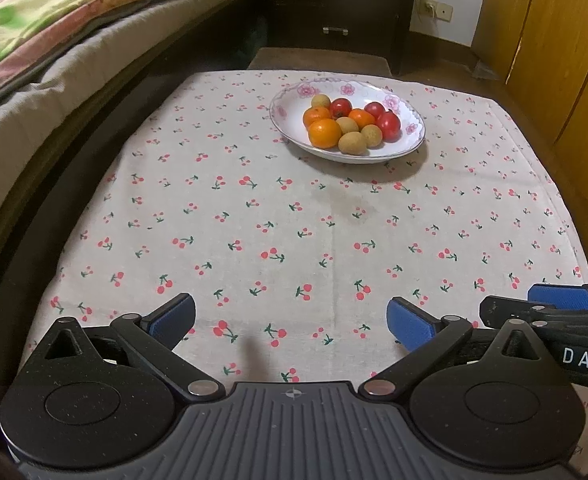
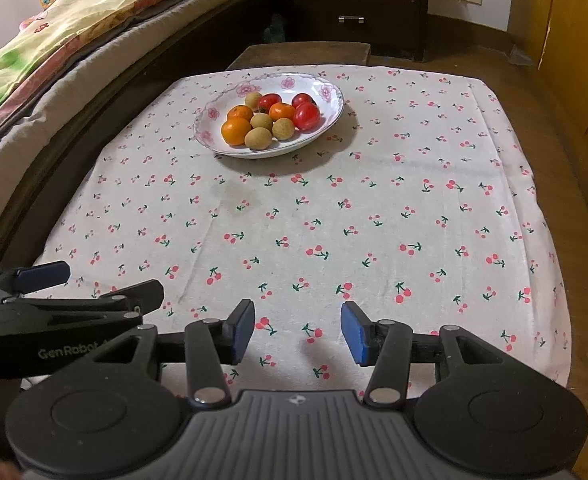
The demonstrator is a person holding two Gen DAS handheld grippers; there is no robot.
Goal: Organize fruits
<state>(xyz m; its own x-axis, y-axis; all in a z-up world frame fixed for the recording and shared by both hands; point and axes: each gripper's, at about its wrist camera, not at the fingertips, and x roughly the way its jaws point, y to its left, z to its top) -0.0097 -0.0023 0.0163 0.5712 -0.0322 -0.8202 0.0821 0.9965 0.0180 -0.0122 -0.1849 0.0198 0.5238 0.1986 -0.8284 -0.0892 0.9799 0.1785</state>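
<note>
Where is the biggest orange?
In both views the biggest orange lies at the near left edge of the fruit pile in the flowered plate, touching a tan fruit beside it.

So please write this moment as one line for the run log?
left gripper: open, empty | right gripper: open, empty | fruits: all in flowered plate | tablecloth: nothing else on it

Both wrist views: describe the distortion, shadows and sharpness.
Left wrist view: fisheye bends the tablecloth edges outward; the plate casts a soft shadow toward the camera; fruit stays sharp. Right wrist view: same barrel bend, dark vignetted corners, plate shadow falling near and rightward; no glare or motion blur.
</note>
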